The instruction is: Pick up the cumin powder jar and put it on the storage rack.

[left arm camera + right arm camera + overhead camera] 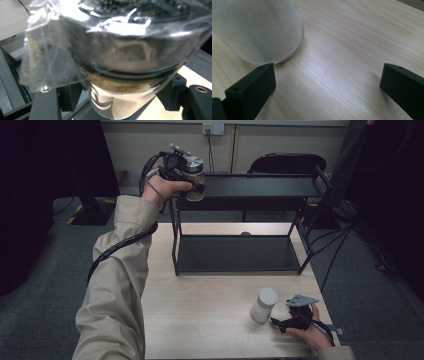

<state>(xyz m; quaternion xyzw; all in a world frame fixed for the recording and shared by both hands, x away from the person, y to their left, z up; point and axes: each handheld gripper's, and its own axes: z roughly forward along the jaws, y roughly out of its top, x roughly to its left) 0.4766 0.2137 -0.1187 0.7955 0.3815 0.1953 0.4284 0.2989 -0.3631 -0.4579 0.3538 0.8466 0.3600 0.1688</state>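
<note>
A glass jar with a silver lid and brownish grainy contents is held up in the air at the left end of the black rack's top shelf. My left gripper is shut on it. In the left gripper view the jar looms close and blurred, clear plastic film crinkled over its lid, with my left gripper clamping it from both sides. My right gripper lies on the table at the front right, open. A frosted white cylinder stands just left of it; in the right gripper view the cylinder sits beyond the left jaw of my right gripper, outside the gap.
The two-tier black metal rack stands at the back of the light wooden table, its lower shelf bare. A black chair stands behind the rack. Cables hang off the table's right side.
</note>
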